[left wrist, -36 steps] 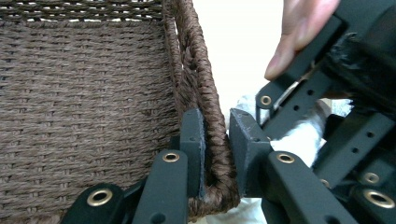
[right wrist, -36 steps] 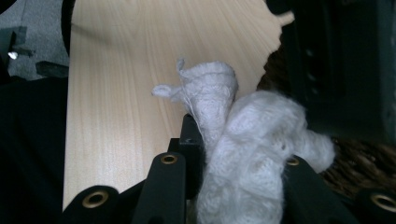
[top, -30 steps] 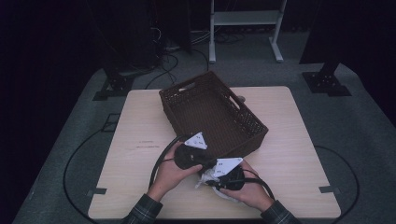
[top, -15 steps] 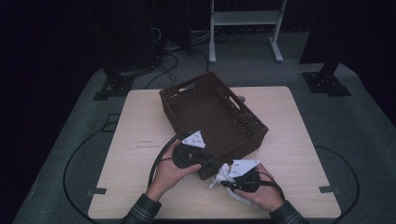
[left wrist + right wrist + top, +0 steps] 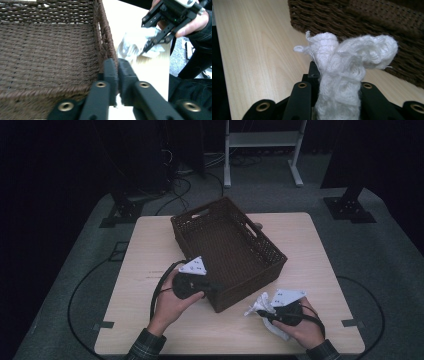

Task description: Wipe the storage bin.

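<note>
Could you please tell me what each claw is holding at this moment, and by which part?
The right claw clamps the white cloth around its bunched middle. The left claw, just closed, pinches the brown woven basket at its near corner rim.

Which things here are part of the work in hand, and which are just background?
In the job:
- white cloth, clamped in the right gripper
- woven basket, its near corner wall pinched by the left gripper
- table

Just about:
- white metal stand
- floor cables
- dark stand bases

High view looks down from above; 2 gripper views sit close, sharing the basket (image 5: 227, 255).
</note>
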{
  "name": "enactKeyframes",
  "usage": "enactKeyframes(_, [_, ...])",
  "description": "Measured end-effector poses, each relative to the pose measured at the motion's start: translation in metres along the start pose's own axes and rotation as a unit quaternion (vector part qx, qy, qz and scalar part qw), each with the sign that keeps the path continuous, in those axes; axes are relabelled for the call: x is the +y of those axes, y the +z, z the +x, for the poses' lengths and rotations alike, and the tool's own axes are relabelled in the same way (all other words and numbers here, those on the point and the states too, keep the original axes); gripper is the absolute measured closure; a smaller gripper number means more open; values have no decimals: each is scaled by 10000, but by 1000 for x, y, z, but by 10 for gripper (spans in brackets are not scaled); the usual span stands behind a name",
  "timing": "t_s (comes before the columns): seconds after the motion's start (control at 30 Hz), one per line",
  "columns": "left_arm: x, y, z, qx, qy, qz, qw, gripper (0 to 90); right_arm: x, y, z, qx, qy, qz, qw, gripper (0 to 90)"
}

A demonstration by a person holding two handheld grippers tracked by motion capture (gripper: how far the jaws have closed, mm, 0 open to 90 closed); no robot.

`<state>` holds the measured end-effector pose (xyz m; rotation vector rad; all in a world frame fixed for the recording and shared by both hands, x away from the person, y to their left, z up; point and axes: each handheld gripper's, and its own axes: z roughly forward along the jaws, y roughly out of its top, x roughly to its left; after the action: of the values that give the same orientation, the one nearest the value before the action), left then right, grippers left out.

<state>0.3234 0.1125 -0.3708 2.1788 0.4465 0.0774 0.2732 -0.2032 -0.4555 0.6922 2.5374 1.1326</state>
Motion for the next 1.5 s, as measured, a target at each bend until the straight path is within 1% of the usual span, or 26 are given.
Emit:
enactKeyframes(0.03, [-2,-2,0,-7,-63,-6,10000,895,-1,-1,-1,-20,11,-6,10000,736])
enactKeyframes(0.07, [-4,-3,1,13,-65,-2,10000,896,-4,-3,-3,-50,67,22,10000,736])
enactKeyframes(0.2, [-12,-7,3,82,-154,38,9998,897,-11,-8,-7,-148,125,64,9998,736])
enactKeyframes(0.23, [-15,-9,3,89,-207,26,9997,896,-12,-9,-8,-172,143,66,9997,736])
enactKeyframes(0.4, [-22,-13,5,186,-307,-34,9993,896,-18,-15,-13,-274,271,77,9992,736])
enactKeyframes(0.47, [-22,-11,7,175,-305,-35,9994,896,-20,-17,-14,-312,307,91,9990,736])
enactKeyframes(0.57, [-22,-3,7,149,-266,74,9995,895,-22,-19,-15,-359,335,97,9987,736])
enactKeyframes(0.6, [-22,-1,7,157,-265,67,9995,895,-22,-19,-16,-364,340,89,9987,736])
enactKeyframes(0.63, [-22,0,7,108,-304,42,9995,895,-23,-19,-17,-370,326,94,9987,736])
enactKeyframes(0.8, [-17,6,3,123,-268,21,9996,895,-24,-19,-20,-415,405,108,9983,736])
enactKeyframes(0.83, [-16,8,3,113,-247,24,9996,895,-25,-19,-22,-444,357,136,9983,736])
enactKeyframes(0.87, [-15,9,2,104,-252,25,9996,895,-26,-19,-22,-476,411,143,9979,736])
enactKeyframes(0.93, [-12,14,1,81,-223,35,9997,895,-27,-21,-26,-523,443,155,9975,736])
enactKeyframes(0.97, [-11,16,0,69,-222,22,9997,895,-28,-22,-28,-539,543,131,9970,736])
enactKeyframes(1.07, [-5,24,-1,35,-197,15,9998,895,-30,-24,-31,-582,731,86,9956,737])
enactKeyframes(1.23, [5,37,-5,25,-133,42,9999,895,-32,-25,-36,-679,840,179,9940,738])
enactKeyframes(1.27, [7,39,-5,6,-122,41,9999,895,-33,-25,-37,-701,912,205,9932,738])
enactKeyframes(1.3, [9,43,-5,-13,-130,16,9999,895,-33,-25,-38,-751,891,208,9930,738])
enactKeyframes(1.37, [13,48,-5,-32,-118,-2,9999,895,-34,-25,-40,-771,940,259,9922,738])
enactKeyframes(1.5, [21,59,-6,-72,-127,-7,9999,895,-36,-26,-43,-784,966,279,9918,738])
